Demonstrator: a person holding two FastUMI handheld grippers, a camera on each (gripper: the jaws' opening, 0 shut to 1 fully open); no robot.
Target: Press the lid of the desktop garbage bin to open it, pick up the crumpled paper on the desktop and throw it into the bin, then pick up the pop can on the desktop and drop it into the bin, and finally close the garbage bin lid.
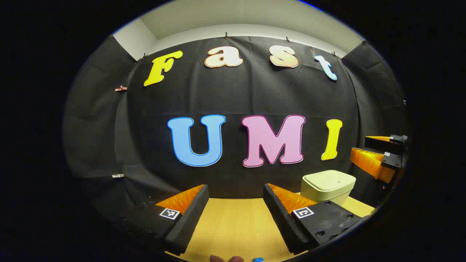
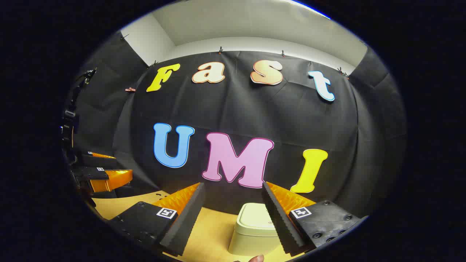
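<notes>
The pale cream garbage bin (image 1: 328, 186) stands on the wooden desktop (image 1: 233, 225) at the right of the left gripper view, its lid down. My left gripper (image 1: 236, 198) is open, held above the desktop to the left of the bin, with nothing between its fingers. In the right gripper view the bin (image 2: 253, 229) sits just ahead of my right gripper (image 2: 233, 198), partly behind its right finger (image 2: 282, 218). That gripper is open and holds nothing. The lid (image 2: 256, 215) is closed.
The right gripper's fingers (image 1: 378, 156) show at the far right edge of the left gripper view, above the bin. The left gripper's fingers (image 2: 105, 176) show at the left edge of the right gripper view. A small blue scrap (image 1: 257, 259) lies at the desktop's near edge.
</notes>
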